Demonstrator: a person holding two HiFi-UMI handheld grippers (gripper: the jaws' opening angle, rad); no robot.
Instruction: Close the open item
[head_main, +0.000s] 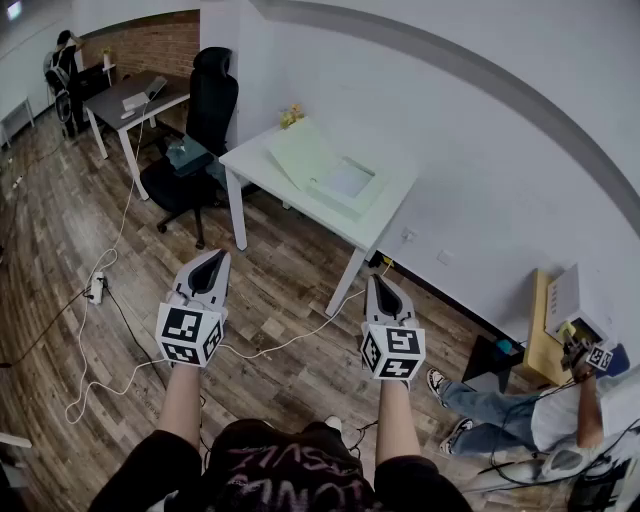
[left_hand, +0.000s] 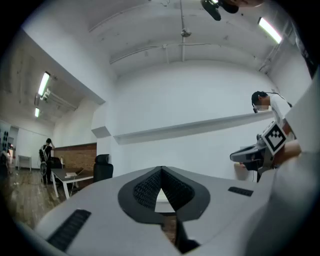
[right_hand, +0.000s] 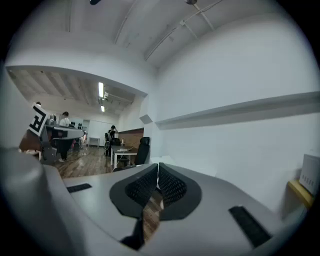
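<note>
The open item is a flat pale box (head_main: 345, 185) on the white table (head_main: 250, 165), its lid (head_main: 300, 150) tilted up toward the left. Both grippers hang over the wooden floor, well short of the table. My left gripper (head_main: 218, 258) is shut with nothing in it and points at the table's near left leg. My right gripper (head_main: 378, 282) is also shut and empty, below the table's right corner. In the left gripper view the jaws (left_hand: 161, 169) meet at the tip. In the right gripper view the jaws (right_hand: 157, 165) also touch.
A black office chair (head_main: 205, 110) stands left of the table. White cables (head_main: 110, 300) run across the floor. Another person (head_main: 545, 420) sits at the lower right holding a gripper (head_main: 598, 357). A second desk (head_main: 135, 100) stands at the far left.
</note>
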